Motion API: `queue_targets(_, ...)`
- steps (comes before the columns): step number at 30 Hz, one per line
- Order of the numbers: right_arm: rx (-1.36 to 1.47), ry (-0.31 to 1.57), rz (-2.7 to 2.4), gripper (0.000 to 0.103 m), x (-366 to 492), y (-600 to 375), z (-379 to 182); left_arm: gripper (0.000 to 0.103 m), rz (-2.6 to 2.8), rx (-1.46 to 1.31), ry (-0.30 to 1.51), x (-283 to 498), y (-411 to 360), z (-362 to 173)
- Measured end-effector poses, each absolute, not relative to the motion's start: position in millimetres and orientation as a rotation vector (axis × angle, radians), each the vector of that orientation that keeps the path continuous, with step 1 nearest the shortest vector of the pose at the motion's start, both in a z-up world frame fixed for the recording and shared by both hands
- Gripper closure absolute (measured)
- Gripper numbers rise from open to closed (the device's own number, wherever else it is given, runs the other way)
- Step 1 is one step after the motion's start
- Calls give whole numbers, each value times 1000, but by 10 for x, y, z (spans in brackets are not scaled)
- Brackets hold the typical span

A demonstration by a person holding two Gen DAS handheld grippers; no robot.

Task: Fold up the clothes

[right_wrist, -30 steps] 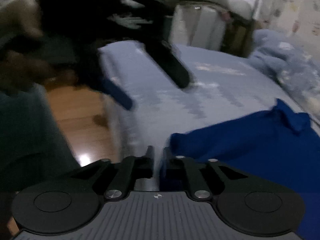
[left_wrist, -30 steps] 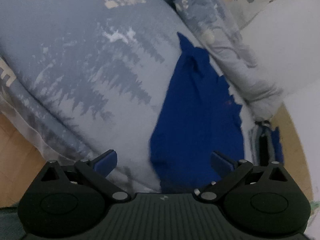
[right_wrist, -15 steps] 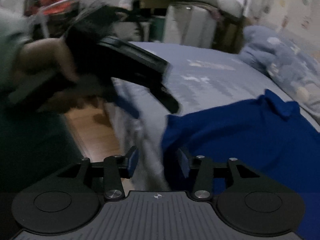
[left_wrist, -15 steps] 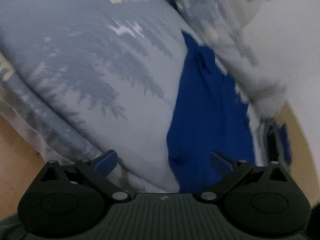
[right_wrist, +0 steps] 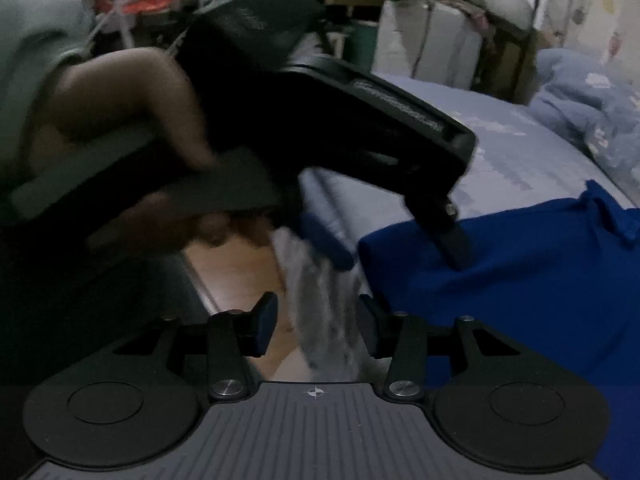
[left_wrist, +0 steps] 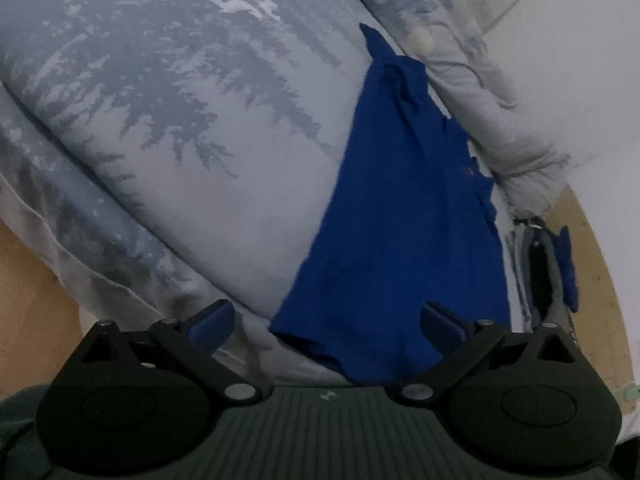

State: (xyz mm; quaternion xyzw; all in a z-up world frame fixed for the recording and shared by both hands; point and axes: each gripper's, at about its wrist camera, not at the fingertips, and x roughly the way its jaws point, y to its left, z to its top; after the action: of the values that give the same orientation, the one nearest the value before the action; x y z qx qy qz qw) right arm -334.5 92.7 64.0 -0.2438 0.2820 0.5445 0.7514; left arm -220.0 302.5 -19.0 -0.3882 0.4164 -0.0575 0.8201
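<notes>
A royal-blue garment (left_wrist: 404, 216) lies flat on the blue-grey bed sheet (left_wrist: 192, 128), its near corner at the bed's edge. My left gripper (left_wrist: 326, 322) is open, with that near corner lying between its fingers. In the right wrist view the left gripper (right_wrist: 400, 254) hovers over the same corner of the garment (right_wrist: 520, 280). My right gripper (right_wrist: 316, 322) is open and empty, over the bed's edge just left of the garment. The right gripper (left_wrist: 552, 272) also shows at the right of the left wrist view.
A rumpled blue quilt (left_wrist: 460, 64) lies beyond the garment, also in the right wrist view (right_wrist: 592, 108). Wooden floor (right_wrist: 236, 268) is beside the bed. Furniture and clutter (right_wrist: 420, 32) stand behind it. The person's hand (right_wrist: 132, 120) holds the left gripper.
My right gripper has opened and let go of the garment's corner. My left gripper has moved closer, over that corner, still open.
</notes>
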Motion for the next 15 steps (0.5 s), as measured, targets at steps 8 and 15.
queue_targets(8,-521,642,1115,55,-3408,471,862,59,-92,-830,895,-2229,3045,-187)
queue_targets(15,-534,632,932,53,-3362,-128,1075,96,-131,-901,817,-2319,3017,62)
